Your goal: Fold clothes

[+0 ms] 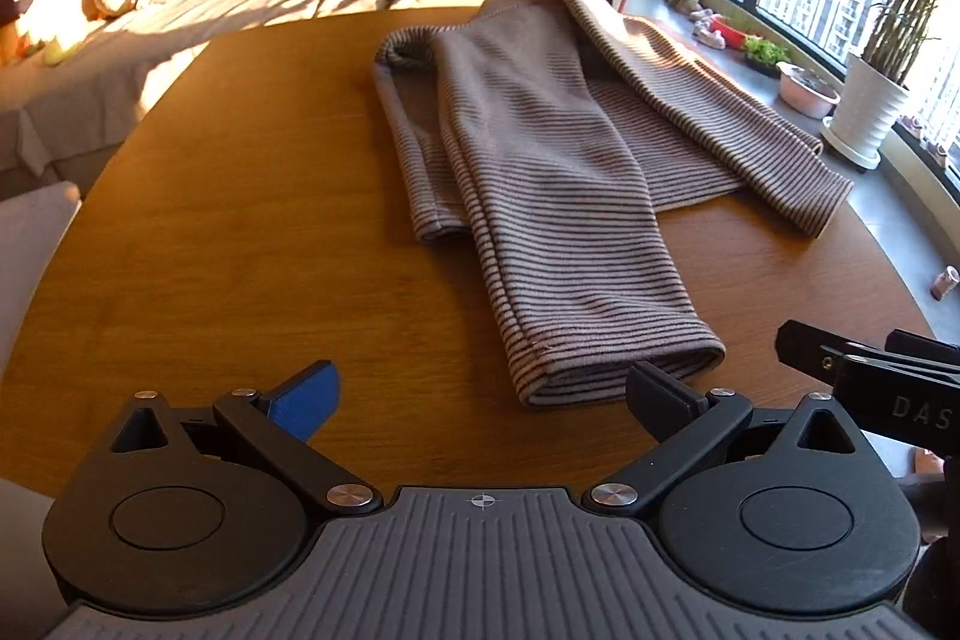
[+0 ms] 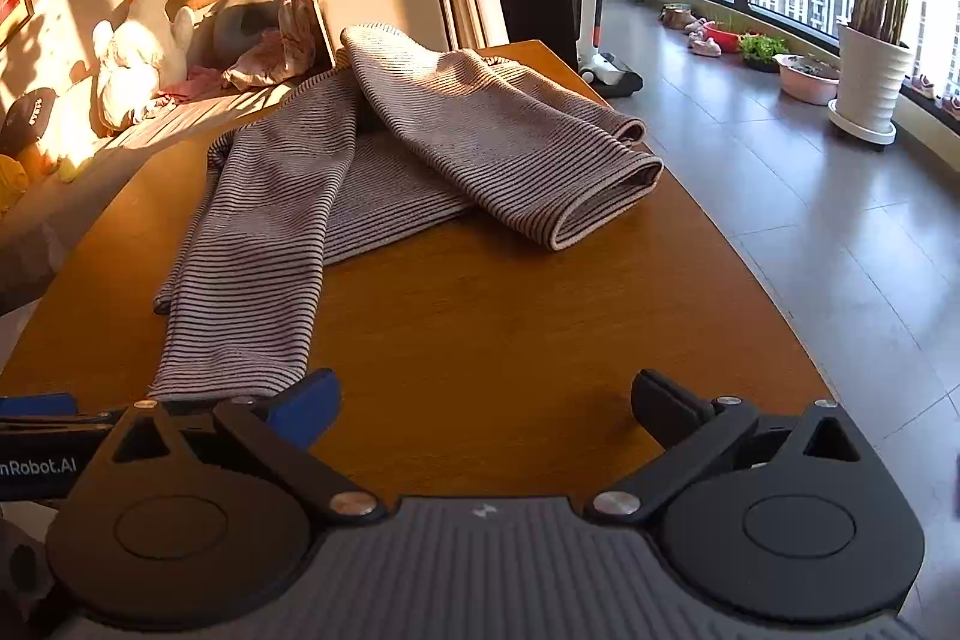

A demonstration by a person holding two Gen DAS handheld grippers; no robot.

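A brown-and-dark striped knit garment (image 1: 540, 148) lies on the round wooden table (image 1: 240, 250), both sleeves folded across its body. One sleeve runs toward me and its cuff (image 1: 624, 370) ends just ahead of my left gripper (image 1: 486, 400), which is open and holds nothing. In the right wrist view the same garment (image 2: 336, 172) lies ahead to the left. Its near cuff (image 2: 228, 370) lies just left of my open, empty right gripper (image 2: 486, 403). The other sleeve's cuff (image 2: 600, 202) points right. The right gripper's body (image 1: 870, 382) shows at the left view's right edge.
A sofa (image 1: 180, 22) with soft toys and crumpled clothes stands behind the table. A white planter (image 2: 870, 82), small pots and a pink basin (image 2: 807, 79) line the window on the right. Grey tiled floor (image 2: 810, 220) lies right of the table edge.
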